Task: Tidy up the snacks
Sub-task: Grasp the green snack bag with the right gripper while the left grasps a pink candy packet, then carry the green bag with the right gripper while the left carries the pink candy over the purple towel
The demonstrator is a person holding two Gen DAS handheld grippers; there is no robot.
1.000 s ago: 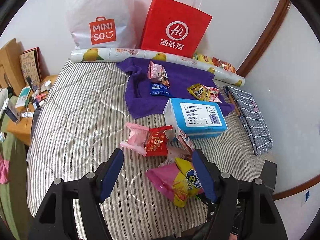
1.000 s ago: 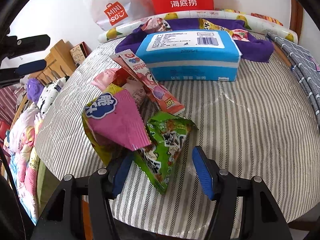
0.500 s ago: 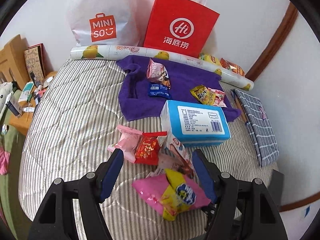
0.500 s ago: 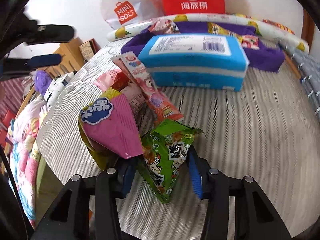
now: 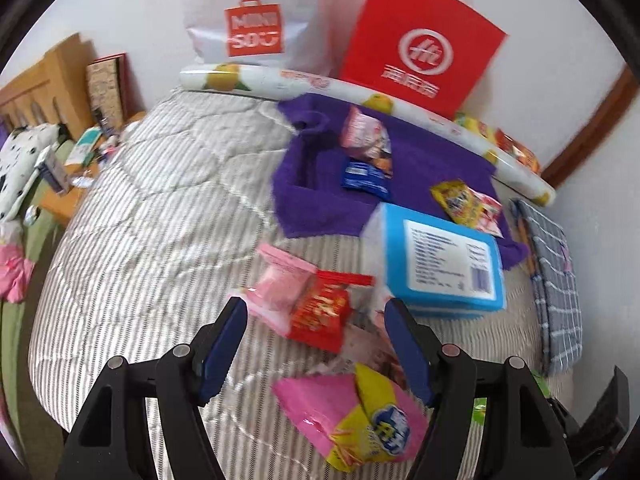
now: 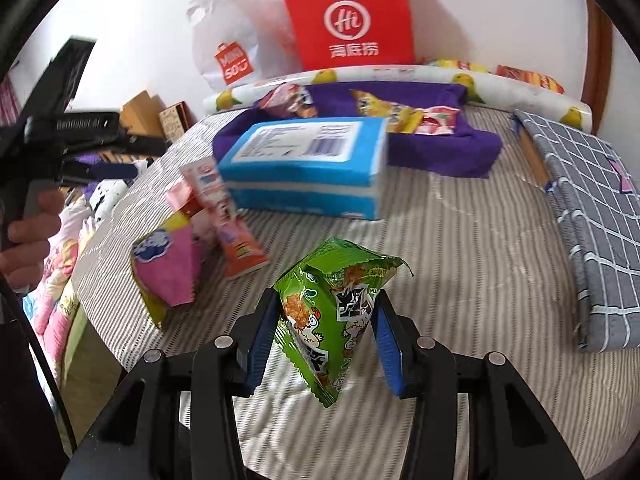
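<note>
The right gripper (image 6: 326, 320) is pinching a green snack bag (image 6: 336, 308) between its blue fingers (image 6: 262, 332), holding it above the striped bed (image 6: 460, 280). A pink bag (image 6: 166, 268) is standing near the bed's left edge, with a blue box (image 6: 304, 168) lying behind.

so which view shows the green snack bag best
The right wrist view: the crinkly green foil snack bag sits front and centre, pinched between the right gripper jaws, print readable. The left wrist view shows only a green sliver beyond its own jaw.
</note>
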